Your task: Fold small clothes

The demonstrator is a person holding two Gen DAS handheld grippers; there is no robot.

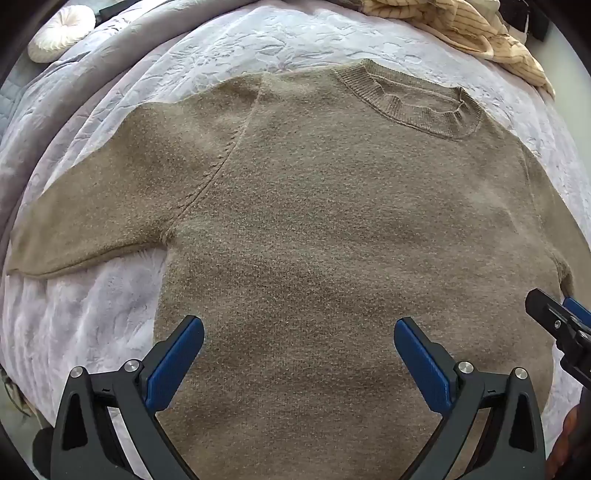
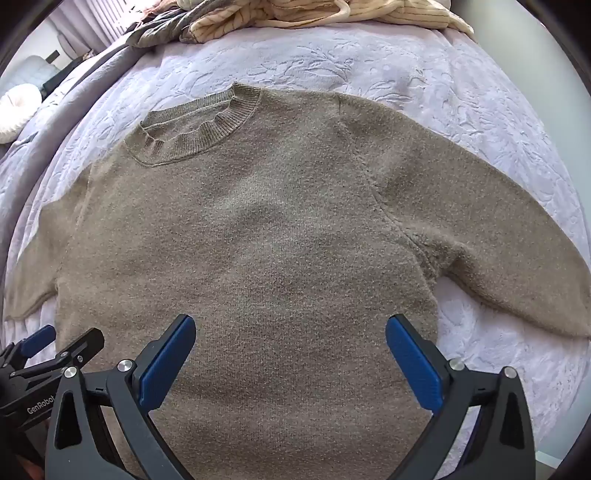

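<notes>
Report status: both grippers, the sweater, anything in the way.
Left gripper open, right gripper open, both above sweater. Sweater flat on bedspread, unfolded. Cream garment beyond collar, not touching it.

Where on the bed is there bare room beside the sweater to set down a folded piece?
Bare bedspread lies between the sweater collar and the cream garment pile at the far edge. Smaller bare patches sit under each sleeve beside the body: and. The far edge is crowded with the pile; the sweater fills the middle. Both grippers, left and right, are open above it.
</notes>
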